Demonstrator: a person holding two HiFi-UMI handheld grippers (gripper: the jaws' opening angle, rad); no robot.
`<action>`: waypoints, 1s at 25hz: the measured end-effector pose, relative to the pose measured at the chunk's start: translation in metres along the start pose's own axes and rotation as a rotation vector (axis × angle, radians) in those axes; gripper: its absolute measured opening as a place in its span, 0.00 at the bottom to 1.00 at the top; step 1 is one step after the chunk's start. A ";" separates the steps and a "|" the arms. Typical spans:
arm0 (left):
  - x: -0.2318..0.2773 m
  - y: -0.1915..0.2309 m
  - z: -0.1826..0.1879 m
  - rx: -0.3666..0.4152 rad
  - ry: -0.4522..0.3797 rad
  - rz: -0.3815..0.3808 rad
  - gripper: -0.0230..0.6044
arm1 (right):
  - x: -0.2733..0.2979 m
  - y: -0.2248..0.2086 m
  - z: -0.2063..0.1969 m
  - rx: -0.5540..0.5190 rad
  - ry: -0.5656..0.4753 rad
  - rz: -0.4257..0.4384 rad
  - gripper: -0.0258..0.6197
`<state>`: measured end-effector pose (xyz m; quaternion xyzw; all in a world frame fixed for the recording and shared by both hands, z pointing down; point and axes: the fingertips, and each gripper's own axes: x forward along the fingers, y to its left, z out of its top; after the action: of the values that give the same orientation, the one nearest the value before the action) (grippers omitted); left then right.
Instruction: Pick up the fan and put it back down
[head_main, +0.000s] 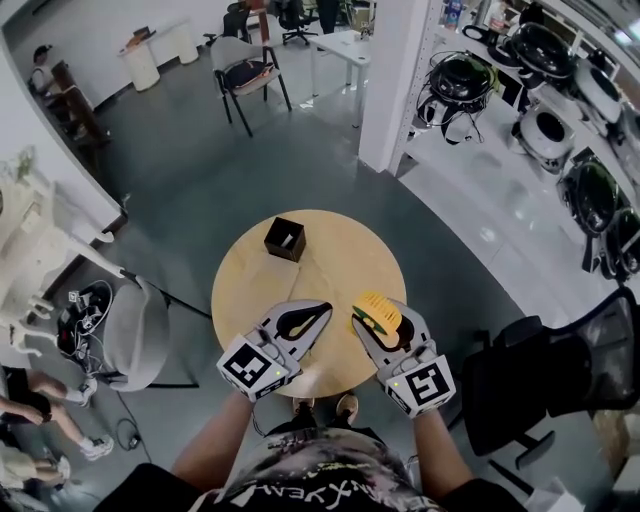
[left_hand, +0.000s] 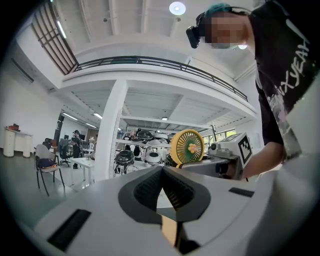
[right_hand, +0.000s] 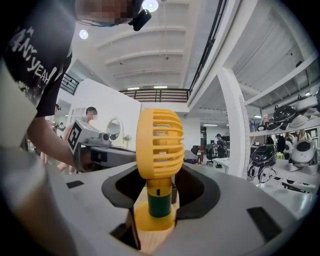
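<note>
Now | right gripper (right_hand: 159, 200) pinches fan (right_hand: 159, 145) stem, upright, above table's (head_main: 320, 240) near edge | left gripper (left_hand: 161, 172) pressed together, empty | keep it vertical, lower straight, release once base sits flat

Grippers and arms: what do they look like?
The left tongs and right tongs are light grey wedge-shaped shells with black ribbed pads; each carries a white cube with black square markers. The person wears a black printed short-sleeved shirt.
</note>
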<state>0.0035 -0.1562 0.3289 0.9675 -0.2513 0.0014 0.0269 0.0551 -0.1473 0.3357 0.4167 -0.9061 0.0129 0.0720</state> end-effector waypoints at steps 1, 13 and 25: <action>0.000 0.000 0.000 0.002 0.000 -0.003 0.06 | 0.000 0.000 0.001 -0.002 -0.002 0.000 0.32; 0.001 0.004 0.003 0.008 -0.004 -0.010 0.06 | 0.005 0.001 0.004 -0.009 -0.007 -0.002 0.32; -0.004 0.006 -0.001 0.005 -0.004 -0.006 0.06 | 0.004 0.003 0.002 -0.010 -0.008 -0.011 0.32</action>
<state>-0.0025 -0.1597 0.3300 0.9684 -0.2483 0.0001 0.0239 0.0497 -0.1485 0.3348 0.4214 -0.9041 0.0061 0.0704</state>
